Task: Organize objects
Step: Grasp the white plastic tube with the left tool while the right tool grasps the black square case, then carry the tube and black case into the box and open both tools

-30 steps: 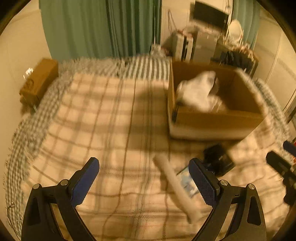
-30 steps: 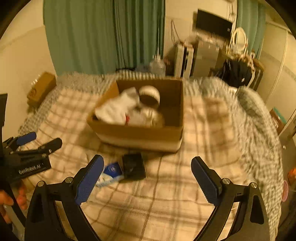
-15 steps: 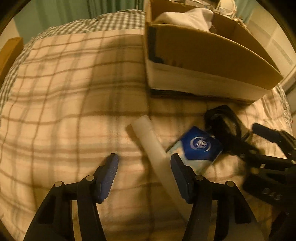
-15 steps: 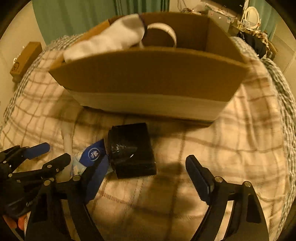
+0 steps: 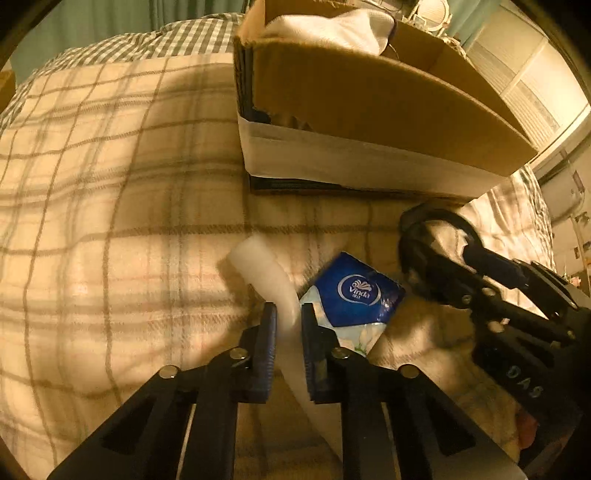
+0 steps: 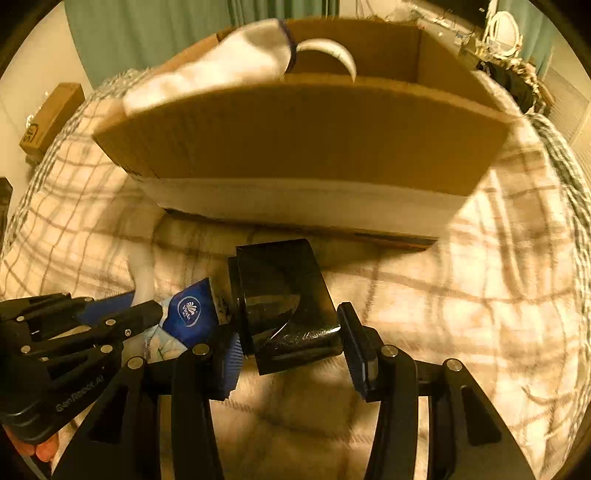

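Left gripper (image 5: 288, 328) low over the bed, fingers (image 5: 266, 343) pinched tight on a white tube-shaped object (image 5: 271, 284) that lies diagonally on the plaid blanket (image 5: 110, 221). Just right of the tube, touching it, a blue Vinda tissue pack (image 5: 356, 295) flat on the blanket. Right gripper (image 6: 290, 354) has fingers (image 6: 356, 347) w/ a moderate gap, one each side of the near end of a glossy black box (image 6: 284, 302); left finger looks against the box, right one at its corner, can't tell if actually squeezing. Tissue pack (image 6: 190, 314) sits just left of the black box, btwn the two grippers. Beyond these, an open cardboard box (image 6: 303, 147) on the blanket, holding white cloth (image 6: 221, 74) & a roll of tape (image 6: 332, 55). Far back: green curtains (image 6: 147, 29), small brown box (image 6: 51, 114) at bed's left edge.
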The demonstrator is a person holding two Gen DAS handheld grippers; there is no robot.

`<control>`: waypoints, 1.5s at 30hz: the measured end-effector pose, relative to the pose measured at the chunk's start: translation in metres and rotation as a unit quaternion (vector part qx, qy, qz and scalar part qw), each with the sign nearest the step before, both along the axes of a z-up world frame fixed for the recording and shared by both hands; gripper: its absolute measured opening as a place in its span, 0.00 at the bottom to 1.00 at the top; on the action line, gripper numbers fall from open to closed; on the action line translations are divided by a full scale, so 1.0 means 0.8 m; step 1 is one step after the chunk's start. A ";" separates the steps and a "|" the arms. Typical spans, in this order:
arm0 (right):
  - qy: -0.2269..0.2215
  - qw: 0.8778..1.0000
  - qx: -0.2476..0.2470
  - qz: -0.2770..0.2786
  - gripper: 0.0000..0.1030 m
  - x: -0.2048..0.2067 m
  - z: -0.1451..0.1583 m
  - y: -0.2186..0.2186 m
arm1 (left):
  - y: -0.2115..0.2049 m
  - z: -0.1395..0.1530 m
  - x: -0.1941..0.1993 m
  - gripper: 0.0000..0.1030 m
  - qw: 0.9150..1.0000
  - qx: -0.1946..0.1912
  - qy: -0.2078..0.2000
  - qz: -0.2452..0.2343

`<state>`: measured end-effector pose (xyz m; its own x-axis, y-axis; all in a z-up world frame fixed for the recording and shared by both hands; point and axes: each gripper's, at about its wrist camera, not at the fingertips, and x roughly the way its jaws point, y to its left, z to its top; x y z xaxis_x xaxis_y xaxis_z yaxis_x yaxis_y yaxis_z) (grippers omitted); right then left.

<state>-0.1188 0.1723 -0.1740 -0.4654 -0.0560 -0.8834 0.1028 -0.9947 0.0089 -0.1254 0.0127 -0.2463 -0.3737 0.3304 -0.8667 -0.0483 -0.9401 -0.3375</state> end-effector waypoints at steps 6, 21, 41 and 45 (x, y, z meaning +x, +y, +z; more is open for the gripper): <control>0.030 0.999 -0.006 -0.007 0.45 0.035 0.041 0.014 | -0.003 0.046 0.037 0.09 0.999 0.039 0.031 0.001; 0.140 0.990 0.010 -0.012 0.45 0.088 0.203 0.017 | -0.008 0.225 0.050 0.09 0.988 0.013 0.152 0.008; 0.226 0.974 0.032 -0.002 0.45 -0.033 0.355 0.018 | 0.004 0.330 -0.100 0.09 0.976 -0.025 0.215 -0.003; 0.209 0.978 0.028 -0.003 0.45 -0.080 0.330 0.023 | 0.009 0.293 -0.137 0.09 0.979 -0.029 0.201 -0.002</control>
<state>-0.1828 0.1904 0.0897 -0.7863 -0.0091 -0.6177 0.0799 -0.9930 -0.0872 -0.2350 0.0202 -0.0118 -0.6867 0.2871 -0.6678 -0.1703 -0.9567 -0.2362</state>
